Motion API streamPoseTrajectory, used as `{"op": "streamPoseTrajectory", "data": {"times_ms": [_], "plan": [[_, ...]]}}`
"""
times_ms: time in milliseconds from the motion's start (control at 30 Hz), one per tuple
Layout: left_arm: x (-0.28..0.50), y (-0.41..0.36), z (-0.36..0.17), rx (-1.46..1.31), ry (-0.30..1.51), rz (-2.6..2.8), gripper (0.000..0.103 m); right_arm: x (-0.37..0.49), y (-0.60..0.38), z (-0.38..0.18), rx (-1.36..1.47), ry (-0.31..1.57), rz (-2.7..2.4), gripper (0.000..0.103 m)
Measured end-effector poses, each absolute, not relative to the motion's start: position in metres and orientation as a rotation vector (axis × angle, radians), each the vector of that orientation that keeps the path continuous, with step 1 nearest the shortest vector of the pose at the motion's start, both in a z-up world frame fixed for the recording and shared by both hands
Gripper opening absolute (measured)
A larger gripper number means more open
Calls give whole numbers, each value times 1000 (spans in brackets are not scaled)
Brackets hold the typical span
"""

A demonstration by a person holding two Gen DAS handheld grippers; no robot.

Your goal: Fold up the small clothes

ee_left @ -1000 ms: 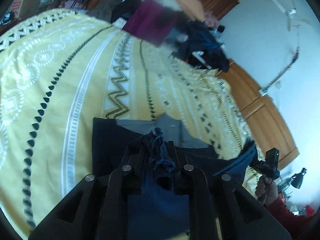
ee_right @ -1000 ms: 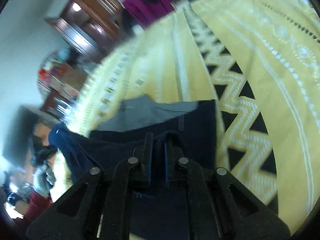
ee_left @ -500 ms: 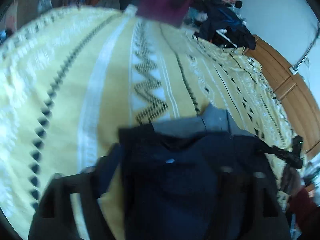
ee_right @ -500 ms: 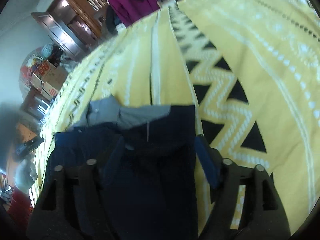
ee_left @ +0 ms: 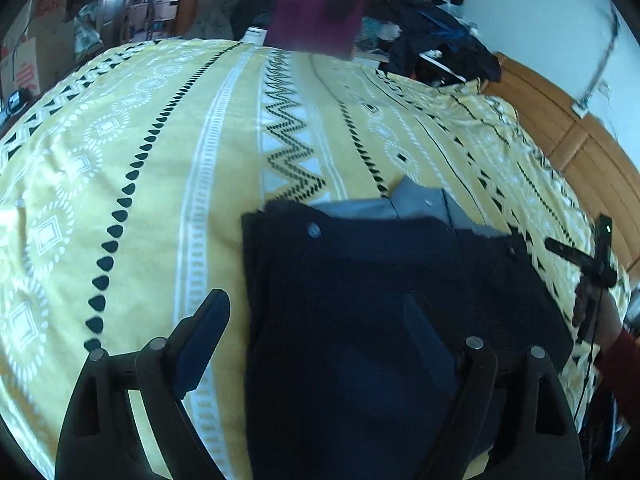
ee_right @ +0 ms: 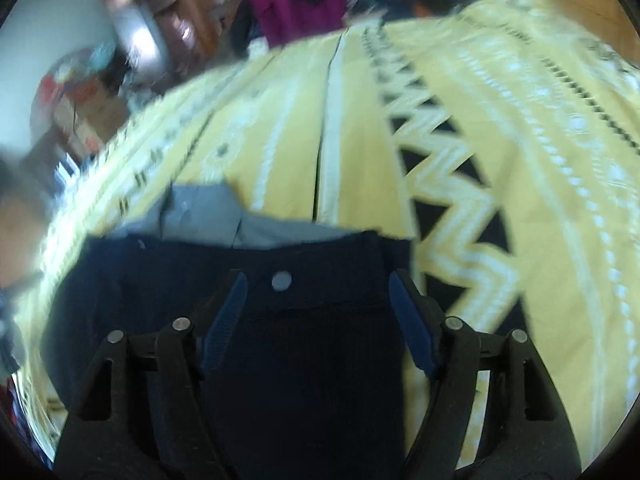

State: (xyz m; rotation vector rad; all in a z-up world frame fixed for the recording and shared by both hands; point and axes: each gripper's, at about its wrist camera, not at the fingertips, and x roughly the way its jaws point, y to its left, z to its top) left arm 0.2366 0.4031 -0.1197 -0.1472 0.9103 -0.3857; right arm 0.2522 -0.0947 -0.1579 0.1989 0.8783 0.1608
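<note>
Both claws now stand wide apart with nothing between them: a second ago the left claw (ee_left: 316, 328) and right claw (ee_right: 318, 316) each pinched the dark navy buttoned garment (ee_left: 384, 304). It lies folded, lower centre, on the yellow patterned bedspread (ee_left: 160, 160), over a grey garment (ee_left: 400, 204); this fold looks complete.
</note>
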Motion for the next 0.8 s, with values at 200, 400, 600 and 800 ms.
{"op": "streamPoseTrajectory", "data": {"times_ms": [200, 400, 600, 800], "plan": [[195, 406, -124, -211, 929, -376, 89, 261, -126, -193, 208, 961, -10, 50], [145, 446, -141, -364, 976, -315, 89, 248, -140, -182, 281, 970, 84, 47], [107, 470, -148, -463, 969, -250, 89, 261, -124, -182, 216, 940, 122, 73], [105, 468, -150, -425, 984, -229, 89, 270, -118, -191, 206, 963, 91, 15]]}}
